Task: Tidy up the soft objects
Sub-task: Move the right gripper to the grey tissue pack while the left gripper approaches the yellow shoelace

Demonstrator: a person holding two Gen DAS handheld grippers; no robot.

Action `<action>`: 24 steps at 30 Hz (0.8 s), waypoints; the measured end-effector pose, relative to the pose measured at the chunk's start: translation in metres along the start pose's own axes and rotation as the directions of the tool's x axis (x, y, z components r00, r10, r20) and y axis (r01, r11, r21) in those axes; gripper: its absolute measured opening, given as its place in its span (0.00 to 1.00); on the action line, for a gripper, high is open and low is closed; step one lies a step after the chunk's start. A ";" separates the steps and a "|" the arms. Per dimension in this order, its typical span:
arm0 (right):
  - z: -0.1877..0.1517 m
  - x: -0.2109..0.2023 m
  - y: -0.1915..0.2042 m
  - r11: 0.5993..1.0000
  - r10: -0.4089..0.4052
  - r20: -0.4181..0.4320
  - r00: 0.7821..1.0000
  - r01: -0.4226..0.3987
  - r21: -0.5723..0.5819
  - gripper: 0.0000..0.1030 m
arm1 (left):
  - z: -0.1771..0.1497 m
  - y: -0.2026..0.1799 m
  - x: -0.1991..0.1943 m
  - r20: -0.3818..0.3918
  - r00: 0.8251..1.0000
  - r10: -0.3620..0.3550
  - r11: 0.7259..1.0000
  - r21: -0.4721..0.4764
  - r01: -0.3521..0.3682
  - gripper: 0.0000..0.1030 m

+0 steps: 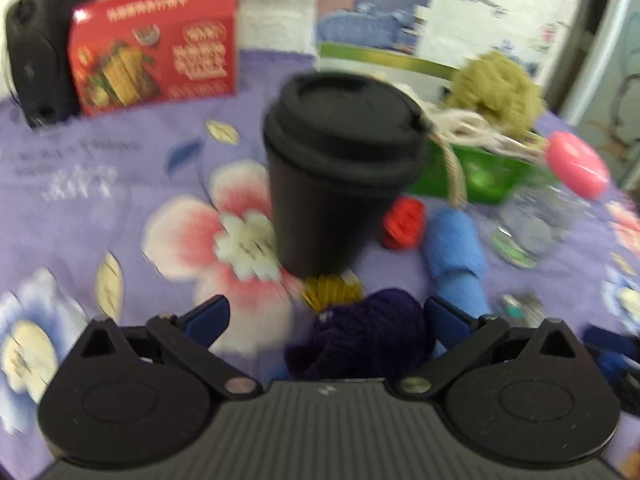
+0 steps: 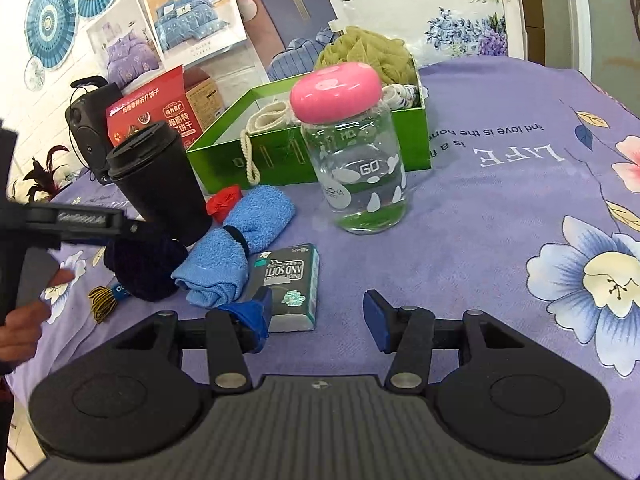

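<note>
Purple scrunchie (image 1: 360, 332) lies low in the frame between the left hand-held gripper's (image 1: 326, 318) wide-apart fingers, untouched. Right hand-held gripper (image 2: 318, 316) stands part open, empty, beside the tissue pack (image 2: 288, 284).

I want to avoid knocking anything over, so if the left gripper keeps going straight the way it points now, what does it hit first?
Most likely the dark purple soft bundle, which lies just ahead between the open fingers of the left gripper. Beyond it stands the black lidded cup. The picture is blurred, so depth is uncertain.
</note>
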State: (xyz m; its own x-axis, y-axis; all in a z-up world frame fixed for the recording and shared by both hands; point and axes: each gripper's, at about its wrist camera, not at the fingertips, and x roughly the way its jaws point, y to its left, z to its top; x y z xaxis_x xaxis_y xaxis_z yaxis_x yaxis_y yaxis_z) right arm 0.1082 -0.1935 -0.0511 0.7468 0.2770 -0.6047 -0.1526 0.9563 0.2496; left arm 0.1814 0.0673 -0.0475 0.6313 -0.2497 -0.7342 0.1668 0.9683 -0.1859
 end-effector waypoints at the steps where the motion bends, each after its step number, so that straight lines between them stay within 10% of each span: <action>1: 0.000 0.000 0.001 1.000 0.001 0.001 1.000 -0.001 0.000 0.34 | -0.005 -0.001 -0.002 -0.018 1.000 -0.026 1.000 0.006 0.026 0.99; 7: -0.003 -0.005 0.002 1.000 0.000 0.003 1.000 0.000 -0.007 0.34 | -0.039 -0.012 -0.030 -0.042 0.998 -0.055 0.991 0.121 0.060 1.00; 17: 0.003 0.003 -0.004 1.000 -0.009 0.008 1.000 0.009 0.002 0.34 | -0.005 0.013 -0.073 0.138 0.985 0.101 0.978 0.170 -0.124 1.00; 24: 0.003 0.010 -0.001 0.999 -0.003 -0.023 1.000 0.002 -0.032 0.35 | 0.003 0.021 -0.011 -0.040 0.998 0.041 0.950 0.310 -0.027 1.00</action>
State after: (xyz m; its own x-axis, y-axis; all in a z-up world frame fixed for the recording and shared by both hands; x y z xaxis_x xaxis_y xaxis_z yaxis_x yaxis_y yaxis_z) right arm 0.1181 -0.1925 -0.0549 0.7323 0.2765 -0.6223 -0.1720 0.9593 0.2238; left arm 0.1799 0.0905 -0.0417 0.6069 -0.2095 -0.7667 0.3768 0.9252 0.0455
